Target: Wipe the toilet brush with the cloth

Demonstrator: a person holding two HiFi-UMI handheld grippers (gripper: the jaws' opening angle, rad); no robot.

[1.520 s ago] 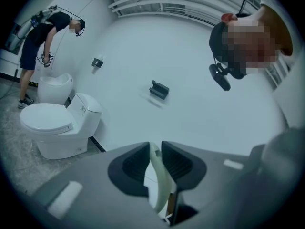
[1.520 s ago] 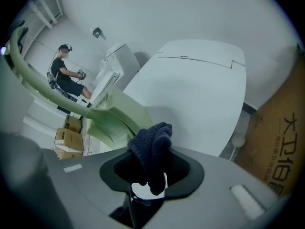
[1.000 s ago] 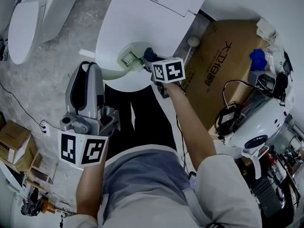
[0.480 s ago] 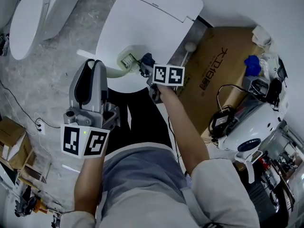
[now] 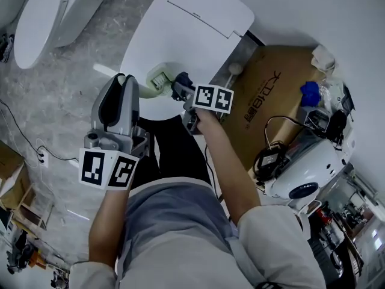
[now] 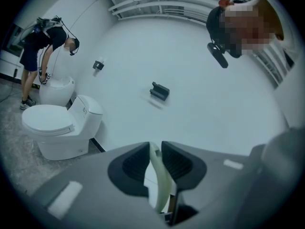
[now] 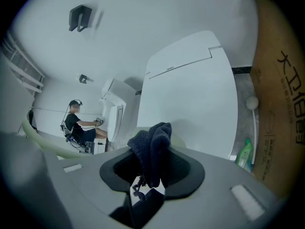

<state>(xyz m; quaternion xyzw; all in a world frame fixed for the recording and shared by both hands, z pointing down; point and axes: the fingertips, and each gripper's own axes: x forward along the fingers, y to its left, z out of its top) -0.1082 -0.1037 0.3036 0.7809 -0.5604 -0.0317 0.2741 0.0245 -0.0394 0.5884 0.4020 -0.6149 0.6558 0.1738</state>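
Note:
In the head view the pale green toilet brush [image 5: 157,77] lies over the front rim of the white toilet [image 5: 186,35], bristle head to the right. My left gripper [image 5: 124,80] is shut on the brush's handle [image 6: 159,175], which shows as a pale strip between the dark pads. My right gripper [image 5: 180,90] is shut on a dark blue cloth [image 7: 152,149]. The cloth [image 5: 181,81] sits just right of the brush head, close to it or touching it. The handle [image 7: 43,144] also crosses the left of the right gripper view.
A second toilet [image 5: 36,23] stands at the upper left. A cardboard box [image 5: 271,101] lies to the right, with a white long-handled tool [image 5: 231,71] and a green bottle [image 7: 244,152] beside the toilet. A white machine [image 5: 307,167] and cables crowd the right. Another person [image 6: 38,46] works far off.
The left gripper has edged a little toward the toilet with the brush. The right gripper and its cloth have drawn slightly nearer the brush head. Both stay shut.

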